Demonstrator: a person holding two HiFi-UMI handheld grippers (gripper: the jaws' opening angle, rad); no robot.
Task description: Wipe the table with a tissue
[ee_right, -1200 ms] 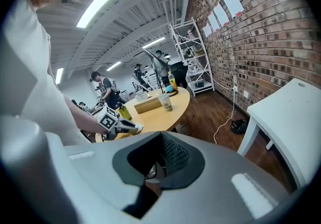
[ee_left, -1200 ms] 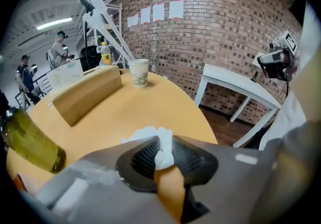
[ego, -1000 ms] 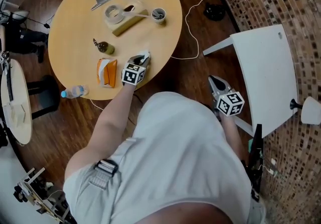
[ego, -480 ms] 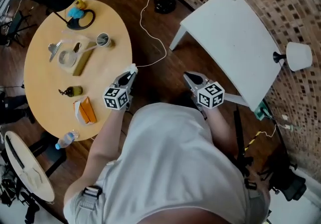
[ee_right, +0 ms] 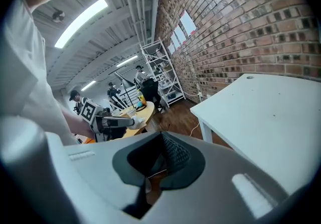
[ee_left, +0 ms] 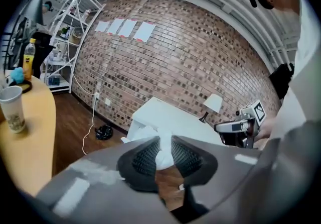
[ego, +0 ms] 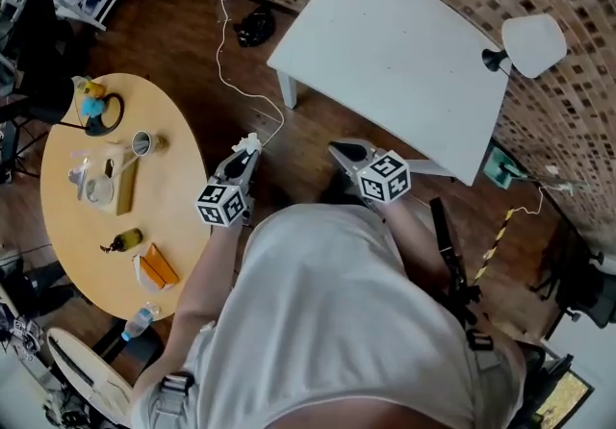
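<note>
A crumpled white tissue (ee_left: 163, 155) is pinched between the pads of my left gripper (ee_left: 163, 142), and its end pokes out past the jaw tips. In the head view the left gripper (ego: 244, 158) hangs over the wooden floor with the tissue (ego: 251, 141) at its tip. It is between the two tables and points toward the white table (ego: 385, 42). My right gripper (ego: 339, 148) floats beside it, nearer the white table's edge, with its jaws closed together on nothing (ee_right: 161, 135). The white table (ee_right: 271, 112) has a bare top.
A round wooden table (ego: 183, 215) at the left carries a cup (ego: 141, 142), an orange packet (ego: 159, 266) and other small items. A white lamp (ego: 534, 37) stands at the white table's far corner. A white cable (ego: 226, 33) and a black object (ego: 255, 25) lie on the floor.
Both grippers have left the round wooden table's edge and swung over the floor toward the white table. The left one still carries the tissue. The head view has turned the same way.
</note>
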